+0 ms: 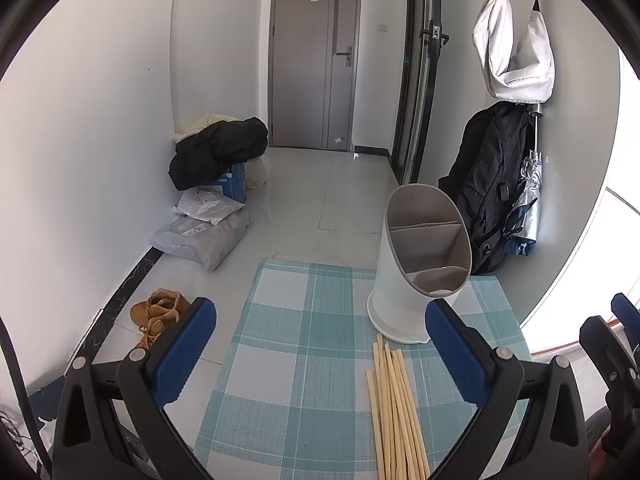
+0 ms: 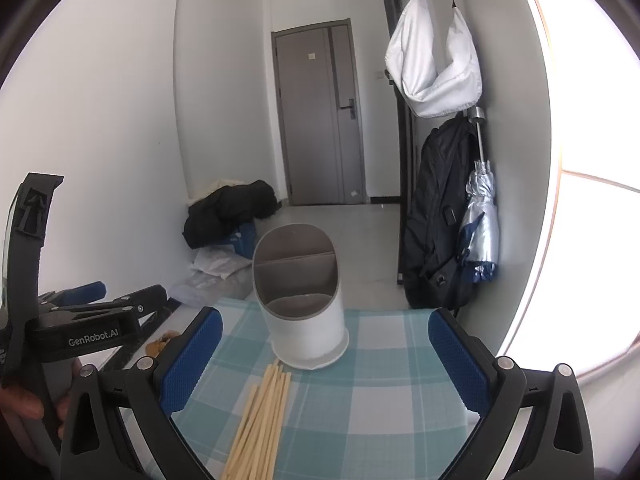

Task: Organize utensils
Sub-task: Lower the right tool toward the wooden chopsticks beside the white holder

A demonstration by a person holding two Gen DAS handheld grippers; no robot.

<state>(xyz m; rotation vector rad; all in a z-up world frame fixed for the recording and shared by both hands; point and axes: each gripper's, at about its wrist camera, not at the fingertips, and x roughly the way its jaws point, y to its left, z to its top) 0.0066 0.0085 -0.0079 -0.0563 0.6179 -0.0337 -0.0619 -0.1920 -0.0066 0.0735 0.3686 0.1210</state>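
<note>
A bundle of several wooden chopsticks (image 1: 394,412) lies on the blue-and-white checked mat (image 1: 304,360); it also shows in the right wrist view (image 2: 260,420). A white utensil holder (image 1: 416,272) with grey divided compartments stands empty at the mat's far right, also seen in the right wrist view (image 2: 300,300). My left gripper (image 1: 320,344) is open and empty, above the mat, with the chopsticks just inside its right finger. My right gripper (image 2: 325,352) is open and empty, facing the holder, chopsticks near its left finger.
The mat (image 2: 380,400) covers a small table whose edges drop to a tiled floor (image 1: 320,192). Brown shoes (image 1: 160,312) and bags (image 1: 204,236) lie on the floor at left. A black backpack (image 1: 488,184) and umbrella hang on the right wall.
</note>
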